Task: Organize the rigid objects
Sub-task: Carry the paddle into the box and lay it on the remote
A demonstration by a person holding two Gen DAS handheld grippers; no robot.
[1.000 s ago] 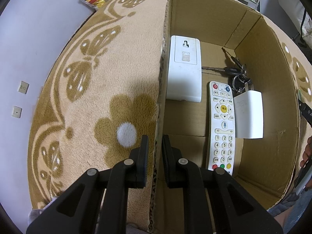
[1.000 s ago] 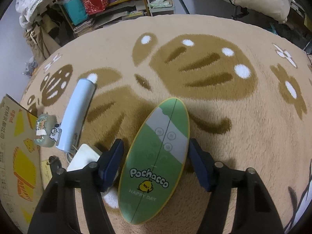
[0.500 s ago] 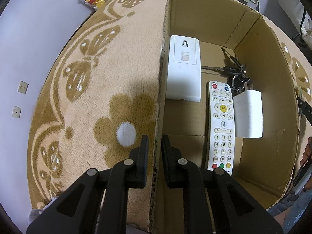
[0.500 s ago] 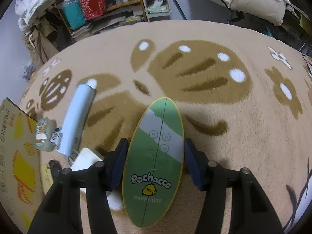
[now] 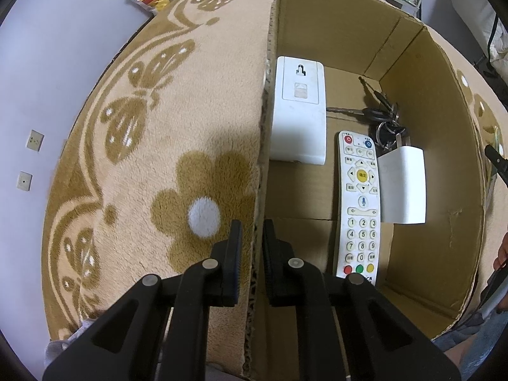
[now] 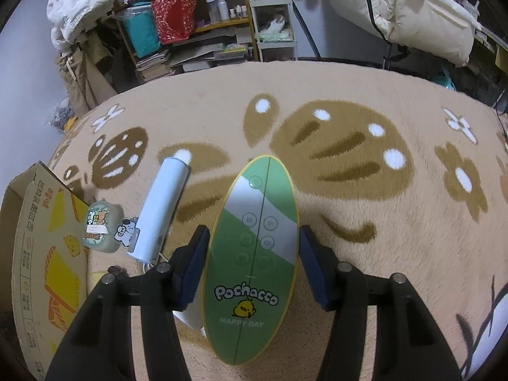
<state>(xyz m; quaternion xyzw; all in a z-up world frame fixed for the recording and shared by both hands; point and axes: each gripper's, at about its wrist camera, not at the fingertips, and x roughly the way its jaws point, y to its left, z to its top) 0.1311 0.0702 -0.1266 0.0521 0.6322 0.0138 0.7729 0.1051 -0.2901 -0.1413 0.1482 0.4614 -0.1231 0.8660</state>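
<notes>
Green, white-banded oval board (image 6: 254, 247) printed "Pochacco" and "HAPPY DAY", lifted above the carpet (image 6: 365, 222) and clamped by its long edges between the two fingers of the right gripper (image 6: 254, 263). Just left of it on the carpet, a pale blue cylinder (image 6: 162, 209); beside that, a small greenish case with cartoon stickers (image 6: 101, 227); under the left finger, a white flat item, mostly hidden. At the far left edge of the right wrist view, the printed outer wall of the cardboard box (image 6: 41, 238).

Left gripper (image 5: 252, 254) closed on the box's left wall (image 5: 262, 146), one finger outside over the carpet's flower pattern, one inside, the corrugated edge pinched between them. Inside the box, lying flat: a white rectangular device (image 5: 300, 111) against that wall, a white remote control (image 5: 360, 206) to its right, a white charger block (image 5: 401, 187) touching the remote's edge, and a bunch of keys (image 5: 379, 116) towards the far corner.

Behind the carpet in the right wrist view, cluttered shelves (image 6: 197, 25) and a cream-coloured padded bundle (image 6: 412, 9).
</notes>
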